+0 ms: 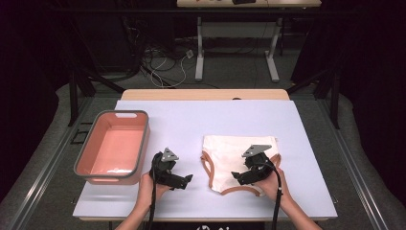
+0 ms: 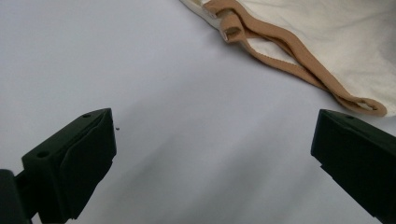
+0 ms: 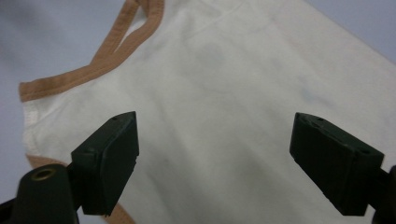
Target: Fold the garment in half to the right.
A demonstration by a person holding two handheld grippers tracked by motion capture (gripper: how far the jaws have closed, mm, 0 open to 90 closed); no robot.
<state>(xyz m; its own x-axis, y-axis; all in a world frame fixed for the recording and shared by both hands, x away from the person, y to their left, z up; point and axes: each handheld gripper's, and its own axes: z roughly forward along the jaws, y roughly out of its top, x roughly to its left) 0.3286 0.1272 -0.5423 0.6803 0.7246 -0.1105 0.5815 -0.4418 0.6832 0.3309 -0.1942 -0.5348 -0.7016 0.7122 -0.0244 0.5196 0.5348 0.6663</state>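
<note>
Two grippers sit low over the table [image 1: 191, 120], each held in one of the person's hands near the front edge. The left gripper [image 1: 184, 180] hovers over bare tabletop between the pink bin [image 1: 115, 146] and the white garment [image 1: 239, 153]; in the left gripper view its jaws stand wide apart with nothing between them, and the garment's tan trim [image 2: 289, 46] lies just beyond them. The right gripper [image 1: 238, 177] is over the garment's front part, its jaws likewise spread wide and holding nothing, with white cloth [image 3: 224, 93] beneath them in the right gripper view. The garment lies flat, right of the table's middle and toward the front edge, tan-edged along its leg openings. The bin stands at the left edge, well apart from the garment.
</note>
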